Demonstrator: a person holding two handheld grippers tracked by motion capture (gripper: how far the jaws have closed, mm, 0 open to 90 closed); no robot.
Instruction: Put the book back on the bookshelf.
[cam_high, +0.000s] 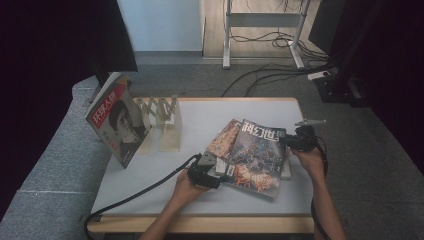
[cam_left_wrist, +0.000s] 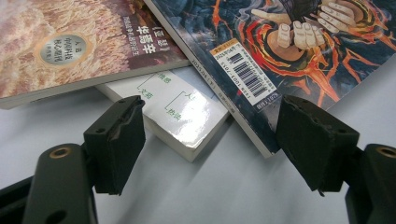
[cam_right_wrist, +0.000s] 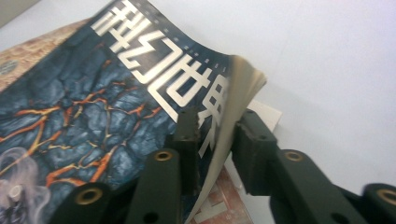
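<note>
A dark blue magazine (cam_high: 257, 155) with fiery cover art lies on top of a loose pile in the middle of the white table (cam_high: 150, 190). My right gripper (cam_high: 286, 140) is at its far right corner. In the right gripper view the gripper (cam_right_wrist: 218, 119) is shut on the magazine (cam_right_wrist: 93, 93), whose edge bends upward between the pads. My left gripper (cam_high: 220, 177) rests at the pile's near left. Its jaws (cam_left_wrist: 210, 121) stand open on either side of the corner of a white book (cam_left_wrist: 182, 116), not touching it. A tan-covered book (cam_left_wrist: 70, 46) also lies in the pile.
A wooden folding rack (cam_high: 162, 122) stands at the table's back left. A portrait-cover magazine (cam_high: 117, 125) leans upright against it. Cables (cam_high: 280, 70) run over the grey floor behind the table, by a desk frame. A white book corner (cam_right_wrist: 268, 114) pokes out under the lifted magazine.
</note>
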